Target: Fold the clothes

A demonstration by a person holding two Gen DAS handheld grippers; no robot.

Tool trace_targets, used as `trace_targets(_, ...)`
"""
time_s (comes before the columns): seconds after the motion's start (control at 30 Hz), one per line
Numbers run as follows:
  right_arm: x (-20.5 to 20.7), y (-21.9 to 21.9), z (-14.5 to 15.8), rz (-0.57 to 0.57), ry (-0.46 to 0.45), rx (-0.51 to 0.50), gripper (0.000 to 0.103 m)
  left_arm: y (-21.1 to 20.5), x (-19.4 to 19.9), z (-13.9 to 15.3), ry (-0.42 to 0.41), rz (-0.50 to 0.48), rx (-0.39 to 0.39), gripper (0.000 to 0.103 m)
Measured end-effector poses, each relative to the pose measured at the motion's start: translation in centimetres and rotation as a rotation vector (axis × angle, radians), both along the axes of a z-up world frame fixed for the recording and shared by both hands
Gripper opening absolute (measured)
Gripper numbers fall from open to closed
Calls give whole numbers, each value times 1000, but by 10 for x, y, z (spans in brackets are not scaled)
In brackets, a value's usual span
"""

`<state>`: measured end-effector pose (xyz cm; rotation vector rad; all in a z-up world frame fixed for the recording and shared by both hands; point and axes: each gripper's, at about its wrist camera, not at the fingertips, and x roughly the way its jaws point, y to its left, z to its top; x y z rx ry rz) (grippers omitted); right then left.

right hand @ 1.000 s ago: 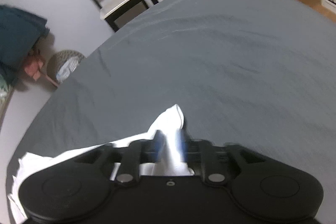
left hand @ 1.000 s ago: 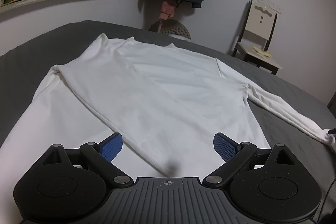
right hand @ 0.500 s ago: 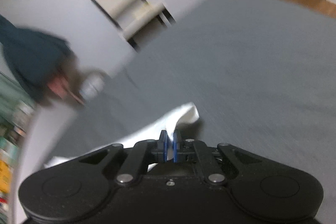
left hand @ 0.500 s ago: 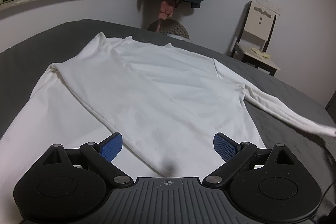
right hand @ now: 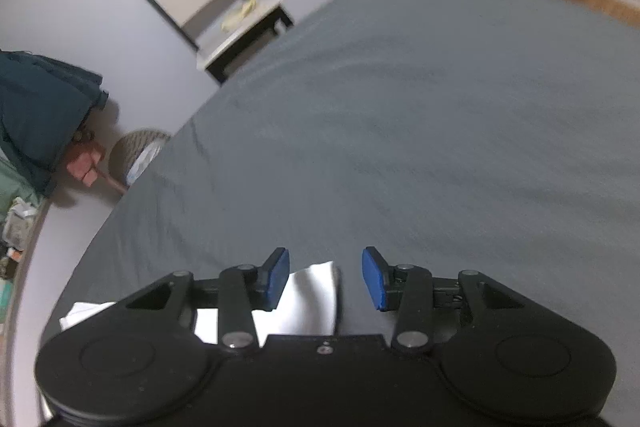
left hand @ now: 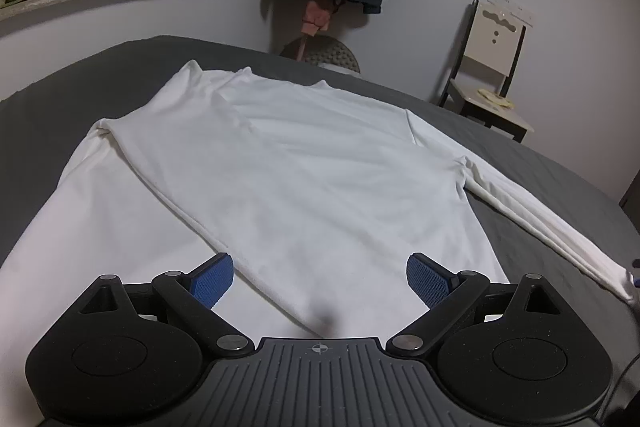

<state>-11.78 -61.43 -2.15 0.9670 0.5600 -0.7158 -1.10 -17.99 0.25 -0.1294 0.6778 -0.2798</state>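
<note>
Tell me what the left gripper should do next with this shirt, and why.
Probably ease the left gripper forward and down onto the hem of the shirt and close. Its jaws are open and empty just above the hem, the shirt lies flat on the bed, and the right gripper is open over the sleeve cuff, holding nothing.

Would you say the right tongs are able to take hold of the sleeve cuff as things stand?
Probably yes: the right tongs are open, and the white sleeve cuff lies flat on the grey bedsheet between the fingers, with nothing over it.
</note>
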Motion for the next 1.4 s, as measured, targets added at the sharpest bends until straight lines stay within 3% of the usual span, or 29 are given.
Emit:
trace_targets(0.1,12,3,-9,36,-2,19,36,-2,2,3,3,-16,0,95)
trace_targets(0.2,12,12,-11,41,23,-29,8,-4,9,9,10,-79,-14,95)
trace_targets(0.37,5,29,9,4,-56,-7,8,6,37,34,54,-152,-36,95)
trace_targets(0.53,38,55,84,86,-204,-67,8,46,55,80,151,-125,-68,95)
trace_targets(0.67,67,77,148,163,-324,-118,8,84,39,120,139,-115,-33,95)
trace_targets(0.77,91,121,199,293,-431,-151,8,110,20,135,126,-111,-125,95)
trace_targets(0.93,121,235,253,587,-615,-141,8,151,-9,124,137,-97,-390,95)
trace_targets(1.07,134,341,246,859,-658,-48,8,188,-24,98,126,-37,-612,95)
trace_targets(1.13,138,397,222,979,-623,-31,8,207,-23,90,161,13,-667,96)
trace_targets(1.2,144,449,183,1071,-540,-26,8,229,-27,83,171,125,-718,103)
trace_targets(1.33,150,535,91,1171,-349,24,8,263,-38,72,148,286,-746,103)
trace_targets(1.4,149,565,54,1192,-265,-31,8,268,-38,67,142,294,-715,103)
